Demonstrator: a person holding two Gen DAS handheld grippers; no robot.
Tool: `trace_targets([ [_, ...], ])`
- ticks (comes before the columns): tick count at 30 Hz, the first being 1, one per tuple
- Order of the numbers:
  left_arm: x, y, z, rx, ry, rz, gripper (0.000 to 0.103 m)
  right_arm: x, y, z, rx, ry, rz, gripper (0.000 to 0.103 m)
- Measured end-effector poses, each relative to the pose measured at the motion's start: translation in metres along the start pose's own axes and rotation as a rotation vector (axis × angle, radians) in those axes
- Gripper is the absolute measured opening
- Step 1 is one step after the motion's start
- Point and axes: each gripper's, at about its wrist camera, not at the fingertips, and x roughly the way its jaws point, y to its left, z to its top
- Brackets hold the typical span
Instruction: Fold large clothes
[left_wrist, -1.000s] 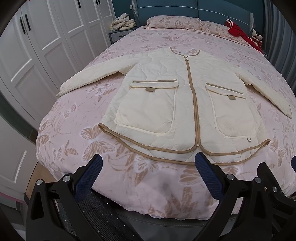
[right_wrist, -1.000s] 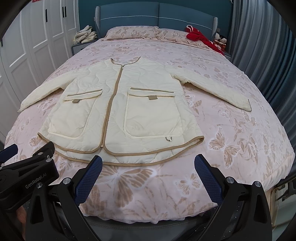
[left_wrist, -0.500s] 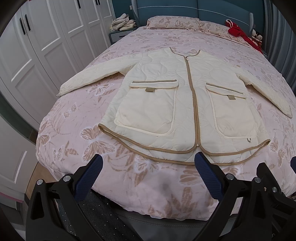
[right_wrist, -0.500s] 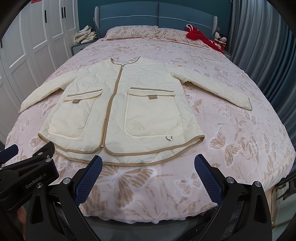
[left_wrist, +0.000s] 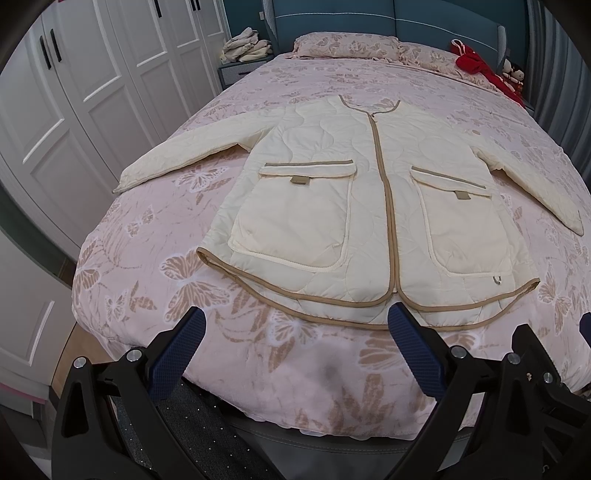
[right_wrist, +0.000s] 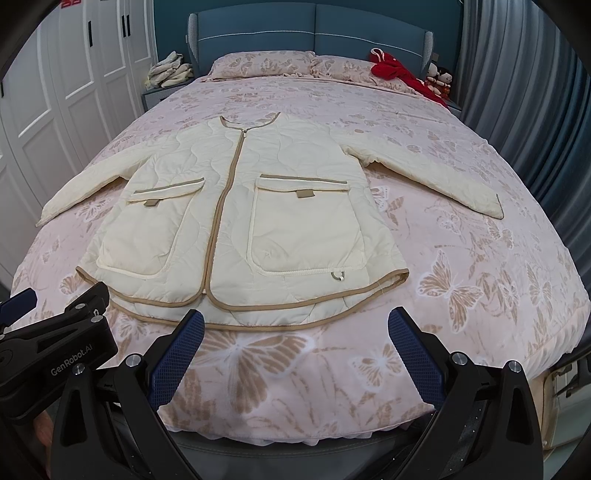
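A cream quilted jacket (left_wrist: 369, 206) with tan trim lies flat and face up on the bed, zipped, both sleeves spread out to the sides. It also shows in the right wrist view (right_wrist: 236, 221). My left gripper (left_wrist: 295, 350) is open and empty, held at the foot of the bed just short of the jacket's hem. My right gripper (right_wrist: 295, 350) is open and empty, also at the foot of the bed below the hem. The left gripper's body (right_wrist: 55, 350) shows at the left of the right wrist view.
The bed (right_wrist: 480, 295) has a pink butterfly cover. White wardrobe doors (left_wrist: 74, 92) stand close on the left. A nightstand holds folded cloth (right_wrist: 170, 70). Pillows, a red garment (right_wrist: 399, 72) and small dolls lie at the headboard. Grey curtains (right_wrist: 535, 92) hang on the right.
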Motion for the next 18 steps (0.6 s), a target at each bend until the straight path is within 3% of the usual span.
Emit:
trace_targets([
  [18, -0.0009, 0.0008, 0.0017, -0.001, -0.002, 0.001, 0.096, 0.0009, 0.0014, -0.0006, 0.003, 0.002, 0.003, 0.098],
])
